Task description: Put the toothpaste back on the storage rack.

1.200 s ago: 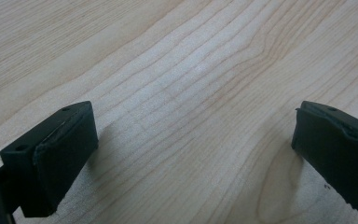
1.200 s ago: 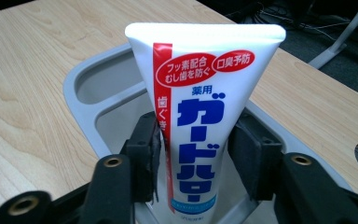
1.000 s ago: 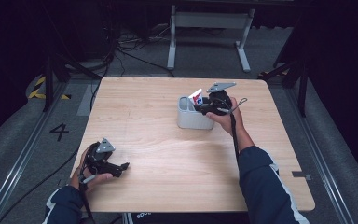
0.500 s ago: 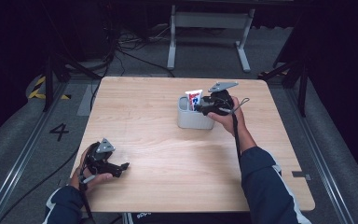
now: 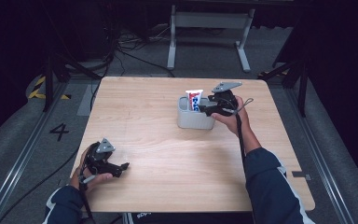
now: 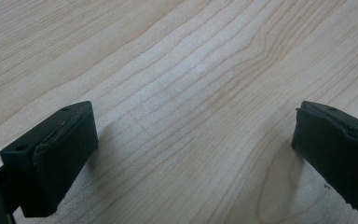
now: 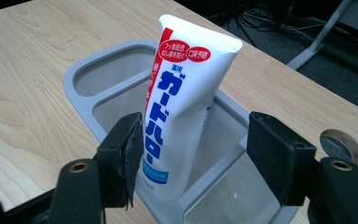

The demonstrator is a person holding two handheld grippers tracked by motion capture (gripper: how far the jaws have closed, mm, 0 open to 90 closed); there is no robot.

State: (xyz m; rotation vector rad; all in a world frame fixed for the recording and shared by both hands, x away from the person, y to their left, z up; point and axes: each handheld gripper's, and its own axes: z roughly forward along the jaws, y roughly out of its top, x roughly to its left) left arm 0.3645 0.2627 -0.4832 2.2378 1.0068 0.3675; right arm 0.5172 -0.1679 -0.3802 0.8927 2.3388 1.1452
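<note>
From above, a person works at a wooden table (image 5: pixel 168 186): the right gripper (image 5: pixel 207 110) reaches over a grey holder (image 5: pixel 193 120) toward the far right corner, where a white toothpaste tube (image 5: pixel 194 99) stands upright, while the left gripper (image 5: pixel 120 167) rests near the near left corner. The left gripper view has both jaws spread wide over bare wood (image 6: pixel 191 93), grasping nothing. In the right gripper view, the tube (image 7: pixel 179 116) stands in the holder's (image 7: pixel 81 102) middle compartment, the jaws released either side of it.
</note>
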